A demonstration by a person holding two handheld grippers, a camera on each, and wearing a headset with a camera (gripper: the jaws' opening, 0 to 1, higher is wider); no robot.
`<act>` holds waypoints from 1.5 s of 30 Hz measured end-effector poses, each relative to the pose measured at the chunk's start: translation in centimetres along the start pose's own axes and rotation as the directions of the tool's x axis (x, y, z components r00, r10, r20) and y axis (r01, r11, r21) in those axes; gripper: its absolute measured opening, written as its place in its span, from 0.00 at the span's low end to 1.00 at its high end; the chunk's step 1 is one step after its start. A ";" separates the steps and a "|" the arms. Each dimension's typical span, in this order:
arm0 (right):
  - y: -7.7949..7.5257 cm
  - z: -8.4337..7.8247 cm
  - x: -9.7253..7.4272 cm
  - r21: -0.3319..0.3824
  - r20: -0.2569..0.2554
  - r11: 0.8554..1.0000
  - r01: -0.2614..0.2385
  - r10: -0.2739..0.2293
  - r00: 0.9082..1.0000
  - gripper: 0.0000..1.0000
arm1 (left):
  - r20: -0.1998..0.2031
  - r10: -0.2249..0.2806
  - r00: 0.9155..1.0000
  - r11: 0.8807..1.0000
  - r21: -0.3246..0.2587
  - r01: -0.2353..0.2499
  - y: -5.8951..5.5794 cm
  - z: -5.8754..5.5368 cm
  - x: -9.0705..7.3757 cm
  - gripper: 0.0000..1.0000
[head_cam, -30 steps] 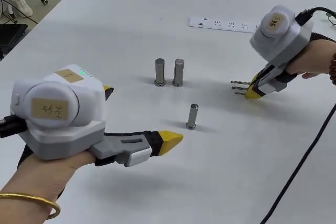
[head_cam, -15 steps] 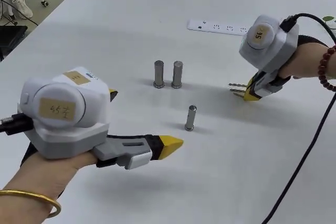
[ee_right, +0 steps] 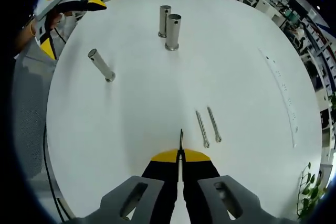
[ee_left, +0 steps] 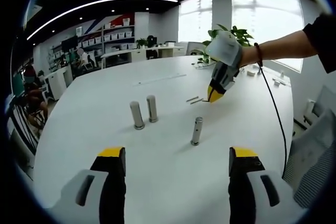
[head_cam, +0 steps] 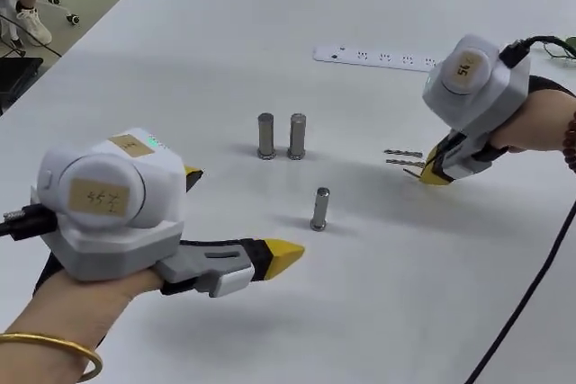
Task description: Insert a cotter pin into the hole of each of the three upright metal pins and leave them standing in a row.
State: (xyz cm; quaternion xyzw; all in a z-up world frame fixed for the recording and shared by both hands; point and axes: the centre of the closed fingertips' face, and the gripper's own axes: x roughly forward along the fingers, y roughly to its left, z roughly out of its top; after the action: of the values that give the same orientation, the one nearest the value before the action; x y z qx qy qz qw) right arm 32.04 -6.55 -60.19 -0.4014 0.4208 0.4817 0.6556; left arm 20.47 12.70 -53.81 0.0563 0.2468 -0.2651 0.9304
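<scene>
- When set against a second ago: loose cotter pins down from three to two, lying side by side on the table, just ahead of the right gripper.
- Right gripper: clenched on the held cotter pin, thin shank poking forward from between the yellow tips; tips low over the table.
- Meaning for the task: pick-up judged done; first of three insertions ready to begin, none made so far.
- Left gripper: released, jaws wide apart, grasping nothing; hovering on the near side of the work.
- Metal pins, three, all upright: pair standing close together; single metal pin apart and nearer the person. Not yet one row.
- Holes in the metal pins: too small to tell; judged unfilled, going by the count of cotter pins.
- Containers: none to enter; cotter pins kept loose on bare table.
- Power strip: far side, well apart from the work.
</scene>
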 end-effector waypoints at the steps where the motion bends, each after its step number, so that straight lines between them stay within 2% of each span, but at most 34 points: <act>1: -0.1 -0.1 -0.1 -0.003 0.005 1.000 0.007 -0.007 1.000 0.00 | 0.007 0.000 1.000 1.000 0.009 0.000 -0.1 0.2 -0.1 0.77; 2: -0.5 -0.2 -0.1 -0.010 0.016 1.000 0.014 -0.014 1.000 0.00 | 0.016 -0.001 1.000 1.000 0.009 0.000 -0.1 0.4 -0.1 0.76; 4: 0.0 0.0 -0.7 -0.015 0.039 1.000 0.026 -0.025 0.999 0.00 | 0.020 -0.008 1.000 1.000 0.006 0.008 -0.3 0.5 -0.1 0.75; 7: -0.3 0.1 -0.7 -0.025 0.065 0.999 0.046 -0.044 0.997 0.00 | 0.010 -0.020 1.000 1.000 0.011 0.019 -0.7 0.4 0.0 0.69; 11: 1.5 1.1 -2.0 -0.046 0.124 0.997 0.068 -0.062 0.990 0.00 | 0.011 -0.045 0.999 0.999 0.007 0.045 -1.4 0.6 0.0 0.64; 15: 3.7 2.0 -2.9 -0.085 0.171 0.994 0.062 -0.047 0.984 0.00 | 0.025 -0.063 0.998 0.998 -0.015 0.064 -2.1 1.0 0.1 0.59; 18: 3.9 2.5 -3.0 -0.123 0.185 0.989 0.080 -0.056 0.981 0.00 | 0.027 -0.075 0.997 0.997 -0.032 0.076 -2.5 1.1 0.1 0.57; 19: 4.2 2.9 -3.3 -0.136 0.205 0.987 0.088 -0.059 0.977 0.00 | 0.037 -0.083 0.996 0.995 -0.045 0.085 -2.8 1.3 0.1 0.56; 23: 5.7 3.4 -3.8 -0.155 0.237 0.984 0.090 -0.052 0.970 0.00 | 0.040 -0.095 0.995 0.992 -0.074 0.098 -3.4 1.5 0.2 0.50; 26: 6.0 4.1 -4.0 -0.165 0.270 0.982 0.093 -0.046 0.962 0.00 | 0.042 -0.114 0.993 0.988 -0.102 0.117 -4.1 1.7 0.3 0.45; 27: 6.3 4.5 -4.2 -0.163 0.295 0.983 0.089 -0.037 0.955 0.00 | 0.044 -0.123 0.991 0.985 -0.117 0.127 -4.4 1.8 0.4 0.43; 29: 7.3 4.9 -4.5 -0.167 0.317 0.983 0.078 -0.021 0.948 0.00 | 0.053 -0.134 0.990 0.982 -0.130 0.140 -4.8 2.0 0.6 0.39; 32: 7.8 5.5 -4.6 -0.197 0.347 0.977 0.082 -0.009 0.938 0.00 | 0.061 -0.154 0.986 0.974 -0.156 0.162 -5.5 2.2 0.7 0.34; 35: 8.8 6.0 -4.7 -0.226 0.373 0.970 0.089 0.002 0.928 0.00 | 0.061 -0.171 0.983 0.969 -0.172 0.179 -6.0 2.3 0.8 0.31; 38: 9.3 6.3 -4.7 -0.232 0.395 0.968 0.092 0.007 0.919 0.00 | 0.057 -0.192 0.980 0.962 -0.185 0.200 -6.5 2.3 0.9 0.26; 39: 9.8 6.6 -4.8 -0.240 0.408 0.966 0.093 0.013 0.913 0.00 | 0.056 -0.197 0.979 0.960 -0.192 0.204 -6.6 2.3 0.9 0.25; 42: 10.7 6.8 -4.9 -0.257 0.415 0.962 0.090 0.026 0.909 0.00 | 0.056 -0.211 0.976 0.953 -0.210 0.218 -6.9 2.3 1.0 0.22; 45: 11.5 7.1 -5.1 -0.266 0.435 0.960 0.087 0.039 0.900 0.00 | 0.052 -0.227 0.972 0.945 -0.230 0.233 -7.2 2.3 1.1 0.21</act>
State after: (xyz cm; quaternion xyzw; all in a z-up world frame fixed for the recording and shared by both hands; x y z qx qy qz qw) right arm 21.18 1.07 -54.51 -0.3767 0.1866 0.6054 0.6759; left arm 18.52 5.50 -52.13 -0.0864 0.2697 -0.3416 0.8961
